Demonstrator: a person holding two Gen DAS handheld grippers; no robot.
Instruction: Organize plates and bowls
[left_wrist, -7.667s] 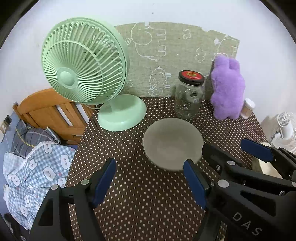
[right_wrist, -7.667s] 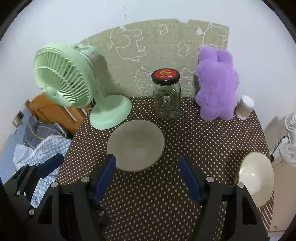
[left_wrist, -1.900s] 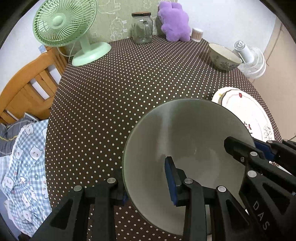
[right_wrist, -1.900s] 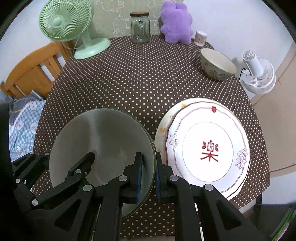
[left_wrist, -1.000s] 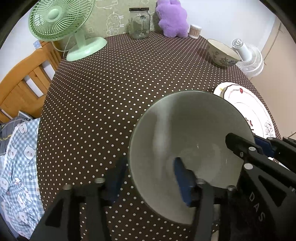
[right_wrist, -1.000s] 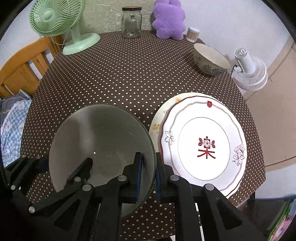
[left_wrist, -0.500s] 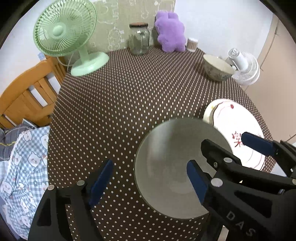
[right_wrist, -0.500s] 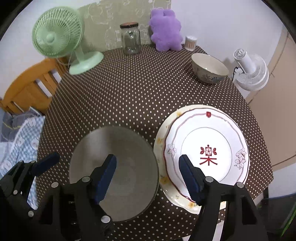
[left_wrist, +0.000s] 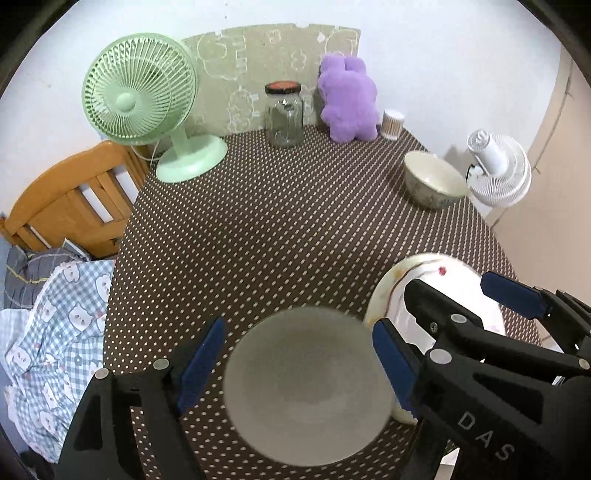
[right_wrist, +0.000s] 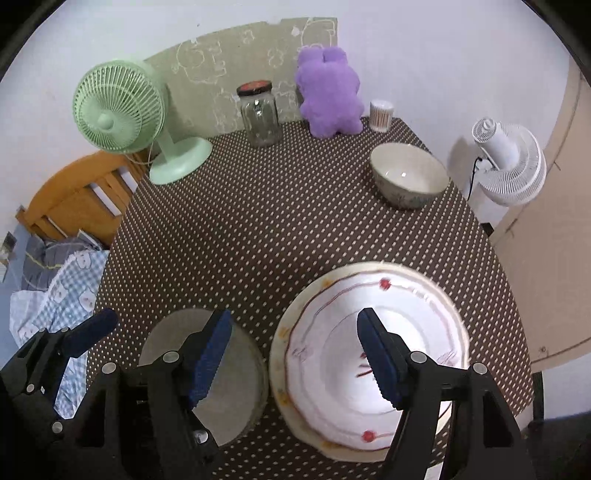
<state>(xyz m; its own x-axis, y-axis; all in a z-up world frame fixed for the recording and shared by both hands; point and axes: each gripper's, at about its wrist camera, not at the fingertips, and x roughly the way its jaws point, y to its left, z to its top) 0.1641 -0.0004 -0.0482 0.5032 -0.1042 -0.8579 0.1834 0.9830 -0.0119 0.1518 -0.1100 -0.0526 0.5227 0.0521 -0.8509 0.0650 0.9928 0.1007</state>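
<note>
- Now, left gripper (left_wrist: 295, 354): jaws spread wide, nothing pinched; pads hang above the grey bowl (left_wrist: 308, 384) w/o touching it. Jaws were just opening up.
- Right gripper (right_wrist: 293, 354): jaws also spread wide, empty; left pad sits over the grey bowl's right side, right pad over the plates (right_wrist: 373, 362). Also just been opening.
- "DAS" reads in white on the black gripper body at lower right of left wrist view.
- Grey bowl rests upright on the dotted tablecloth (right_wrist: 258, 221) at the near edge, just beside the plates, maybe touching – can't tell.
- Plates: white one w/ red rim line and red mark in the centre, blurred, not readable; stacked on a cream plate w/ yellow specks.
- Further back, right side: cream bowl (right_wrist: 408, 179), upright, well apart from the stack.
- Far edge by the wall: green fan (right_wrist: 122, 110), glass jar (right_wrist: 259, 114) w/ red-black lid (lid text too small), purple plush toy (right_wrist: 328, 92), small tub of swabs (right_wrist: 381, 115).
- Off the table: white fan (right_wrist: 508, 162) on the right, wooden chair (left_wrist: 70, 195) on the left.
</note>
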